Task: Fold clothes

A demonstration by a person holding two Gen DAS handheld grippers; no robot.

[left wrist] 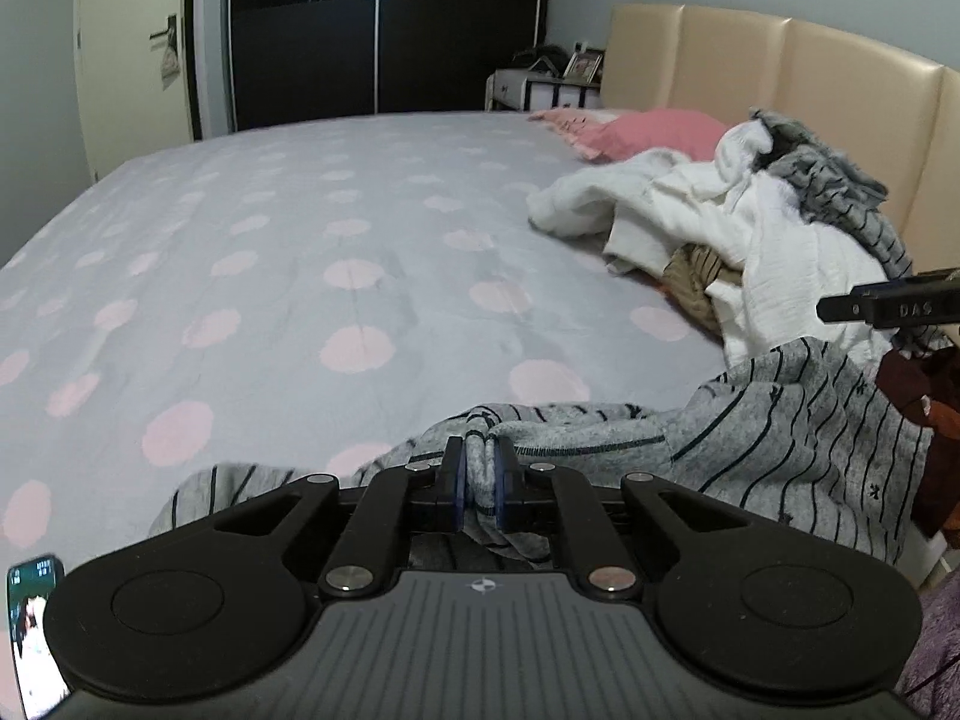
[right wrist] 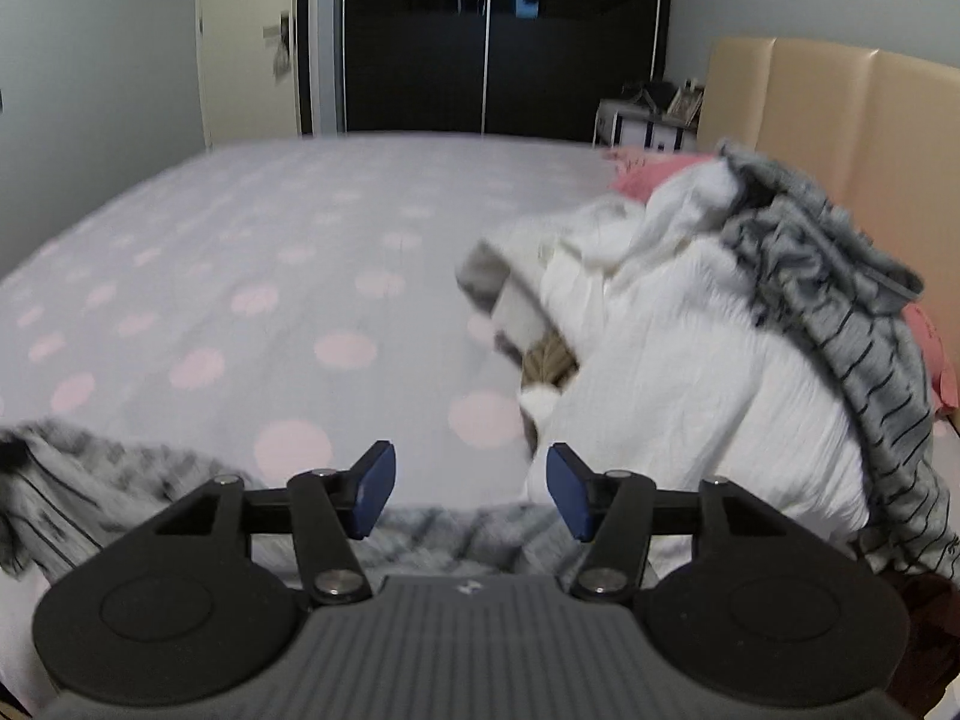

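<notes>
A grey garment with thin dark stripes (left wrist: 780, 438) lies along the near edge of the bed. My left gripper (left wrist: 480, 468) is shut on a bunched fold of it. In the right wrist view the same striped garment (right wrist: 444, 534) runs under my right gripper (right wrist: 471, 489), whose blue pads stand apart with nothing pressed between them. A pile of clothes (left wrist: 750, 228), white pieces with another grey striped one on top, sits at the right by the headboard; the same pile (right wrist: 690, 360) fills the right of the right wrist view. The tip of the right gripper (left wrist: 888, 306) pokes in from the right edge.
The bed carries a grey sheet with pink dots (left wrist: 300, 276), mostly bare to the left. A pink pillow (left wrist: 648, 132) lies by the beige headboard (left wrist: 840, 90). A dark wardrobe (left wrist: 384, 30) and a nightstand (left wrist: 540, 90) stand beyond. Dark red cloth (left wrist: 924, 396) lies at the right.
</notes>
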